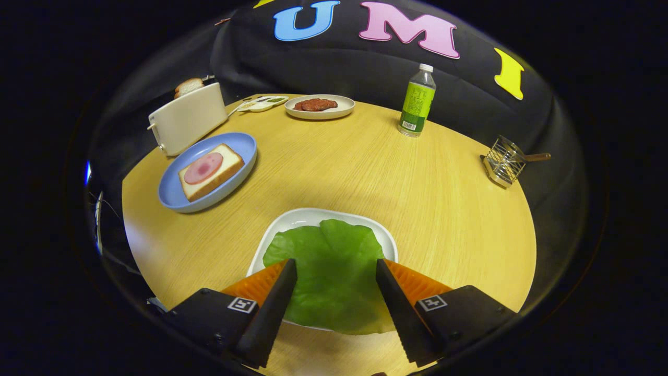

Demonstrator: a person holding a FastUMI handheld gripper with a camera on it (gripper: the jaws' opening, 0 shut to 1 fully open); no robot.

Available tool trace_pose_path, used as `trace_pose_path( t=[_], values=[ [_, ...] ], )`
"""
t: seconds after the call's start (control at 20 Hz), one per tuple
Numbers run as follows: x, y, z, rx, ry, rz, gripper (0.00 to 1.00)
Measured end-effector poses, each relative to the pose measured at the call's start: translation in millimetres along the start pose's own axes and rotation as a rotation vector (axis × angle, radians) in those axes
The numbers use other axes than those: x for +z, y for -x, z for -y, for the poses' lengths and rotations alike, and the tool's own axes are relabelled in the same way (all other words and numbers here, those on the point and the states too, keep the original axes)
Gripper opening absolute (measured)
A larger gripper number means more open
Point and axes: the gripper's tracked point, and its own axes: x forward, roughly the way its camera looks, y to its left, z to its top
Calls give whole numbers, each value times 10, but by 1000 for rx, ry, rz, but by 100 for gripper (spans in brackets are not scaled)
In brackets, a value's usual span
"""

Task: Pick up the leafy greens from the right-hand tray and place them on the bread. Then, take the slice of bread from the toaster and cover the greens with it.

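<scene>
A green lettuce leaf (327,271) lies on a white tray (302,216) on the wooden table. My gripper (336,266) is open above the leaf, one finger over each side of it, nothing pressed. Farther off, beyond the left finger, a blue plate (237,138) holds a slice of bread (219,169) topped with a round of ham (203,167). Behind that plate stands a white toaster (188,120) with a bread slice (188,86) sticking out of its slot.
A white plate with a meat patty (315,104) sits at the table's far side, with a small white sauce dish (261,103) beside it. A green bottle (417,102) stands beyond the right finger. A wire rack with a wooden handle (505,162) rests near the table's right edge.
</scene>
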Motion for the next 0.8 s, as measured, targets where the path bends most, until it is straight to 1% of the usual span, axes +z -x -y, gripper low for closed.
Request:
trace_pose_path(
  t=[0.05,0.1,0.2,0.5,0.55,0.6,0.7,0.8],
  values=[
    [-15,-21,-7,11,-23,-11,93],
    [1,-40,-10,17,-21,-8,89],
    [3,-48,-56,38,5,-18,87],
    [-18,-53,-64,45,9,-70,46],
    [-24,-45,-63,49,16,-79,46],
    [-9,-47,-73,59,13,-87,35],
    [5,-72,-68,47,-6,-86,13],
    [-10,-65,-78,51,8,-97,10]
  ],
)
